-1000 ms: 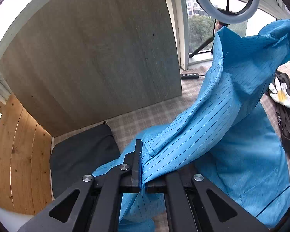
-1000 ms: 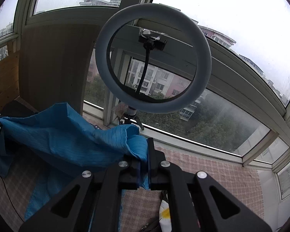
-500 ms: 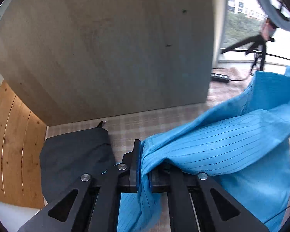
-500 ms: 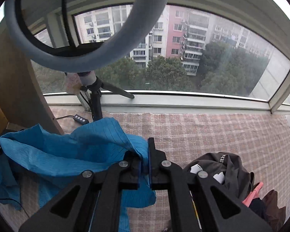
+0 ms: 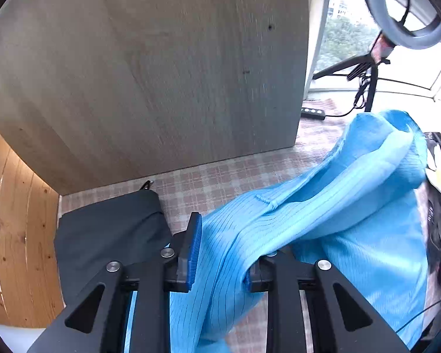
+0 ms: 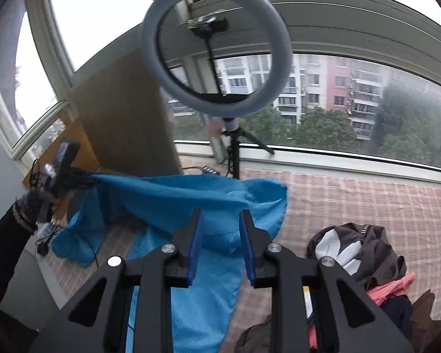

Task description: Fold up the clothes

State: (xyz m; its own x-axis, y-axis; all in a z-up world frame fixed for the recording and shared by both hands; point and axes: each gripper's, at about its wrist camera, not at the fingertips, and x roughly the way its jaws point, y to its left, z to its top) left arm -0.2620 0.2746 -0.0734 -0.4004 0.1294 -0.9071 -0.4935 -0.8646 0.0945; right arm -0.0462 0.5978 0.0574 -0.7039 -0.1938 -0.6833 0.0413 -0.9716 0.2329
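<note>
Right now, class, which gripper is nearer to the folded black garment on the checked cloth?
Left. The left gripper sits right beside the folded black garment, which lies just to its left. The right gripper is at the blue garment's far end, near the pile of dark clothes.

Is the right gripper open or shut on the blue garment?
Open. The right gripper shows a clear gap between its blue pads, and the blue garment lies beyond and below, unclamped.

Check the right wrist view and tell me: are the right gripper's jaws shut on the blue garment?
No: the right gripper has its jaws spread apart, blue garment unpinched.
</note>
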